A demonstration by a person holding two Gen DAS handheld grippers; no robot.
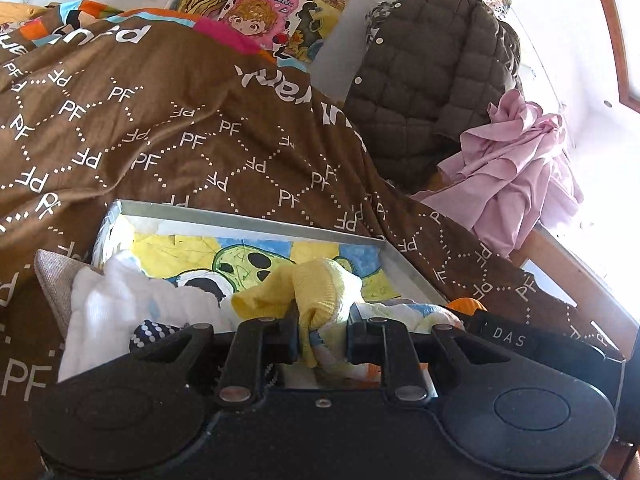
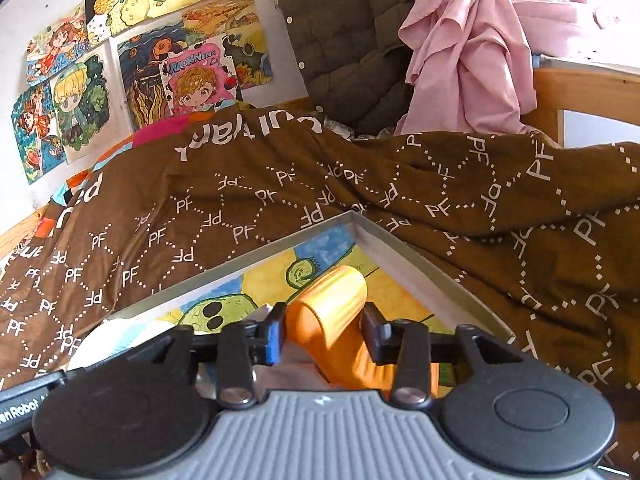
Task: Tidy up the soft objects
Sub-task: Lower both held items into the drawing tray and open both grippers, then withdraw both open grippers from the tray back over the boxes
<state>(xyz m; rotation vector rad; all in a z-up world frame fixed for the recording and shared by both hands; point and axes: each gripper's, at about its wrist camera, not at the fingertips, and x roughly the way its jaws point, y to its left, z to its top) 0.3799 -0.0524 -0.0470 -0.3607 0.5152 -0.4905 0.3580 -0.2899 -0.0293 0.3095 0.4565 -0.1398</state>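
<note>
A shallow grey tray [image 1: 256, 222] with a coloured cartoon drawing on its floor lies on a brown blanket. My left gripper [image 1: 323, 330] is shut on a yellow knitted cloth [image 1: 316, 292] held just over the tray's near side. A white fluffy cloth [image 1: 116, 300] and a black dotted piece [image 1: 154, 330] lie at the tray's left. In the right wrist view, my right gripper [image 2: 324, 330] is shut on an orange shiny cloth [image 2: 336, 304] above the tray's far corner [image 2: 356, 220]. The orange cloth [image 1: 466, 304] peeks in at the right of the left wrist view.
The brown blanket [image 1: 180, 132] printed with "PF" covers the bed. A dark quilted jacket [image 1: 428, 76] and a pink garment [image 1: 516, 168] hang at the back right. Drawings [image 2: 120, 68] cover the wall. A wooden bed frame [image 2: 580, 92] stands at the right.
</note>
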